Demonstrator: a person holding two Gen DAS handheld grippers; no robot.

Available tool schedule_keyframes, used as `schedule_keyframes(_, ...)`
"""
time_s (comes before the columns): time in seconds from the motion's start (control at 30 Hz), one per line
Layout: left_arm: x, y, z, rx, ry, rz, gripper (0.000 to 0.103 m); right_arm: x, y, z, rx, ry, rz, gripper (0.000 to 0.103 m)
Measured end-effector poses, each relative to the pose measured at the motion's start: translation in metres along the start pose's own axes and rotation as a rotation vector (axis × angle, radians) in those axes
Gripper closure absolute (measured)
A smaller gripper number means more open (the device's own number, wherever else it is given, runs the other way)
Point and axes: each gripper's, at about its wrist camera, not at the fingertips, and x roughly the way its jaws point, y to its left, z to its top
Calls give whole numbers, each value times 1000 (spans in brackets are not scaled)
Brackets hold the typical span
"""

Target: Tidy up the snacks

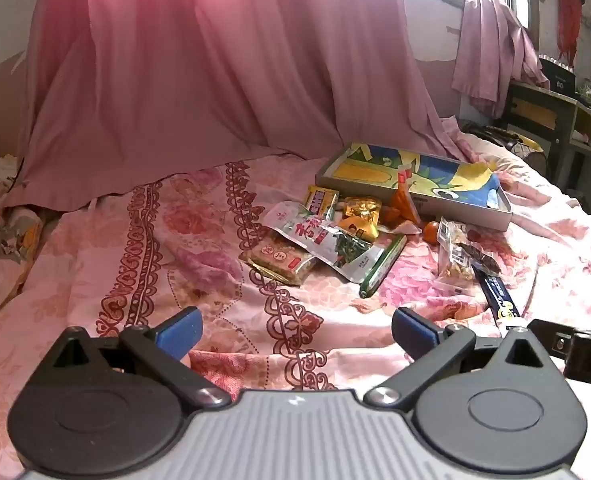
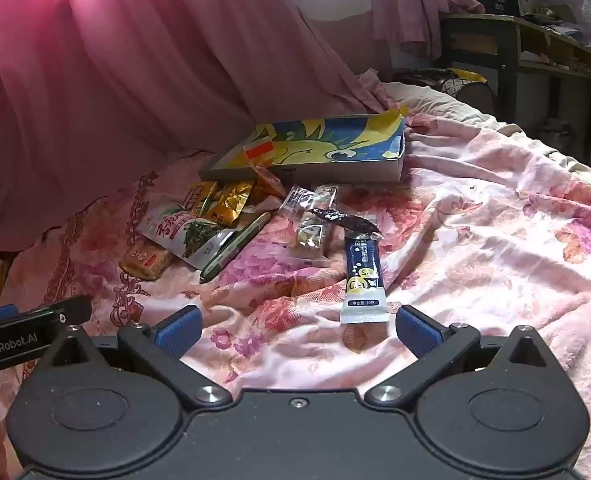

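Snacks are all loose on the bedspread [image 1: 143,240]; nothing is sorted yet, I judge. From your left wrist view, the left gripper [image 1: 295,334] is spread wide and empty, with the snack pile [image 1: 327,232] ahead and to its right, and the shallow box [image 1: 467,210] just beyond the pile. From your right wrist view, the right gripper [image 2: 298,330] is equally released, holding nothing; the dark blue sachet [image 2: 364,280] lies just ahead of it, the pile further ahead to its left.
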Motion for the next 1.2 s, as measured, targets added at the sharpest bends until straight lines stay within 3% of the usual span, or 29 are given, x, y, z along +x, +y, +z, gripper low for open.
schedule_keyframes(1.2, 0, 0, 0, -1, 3, 0, 0, 6, -3, -1, 18, 34, 6, 0)
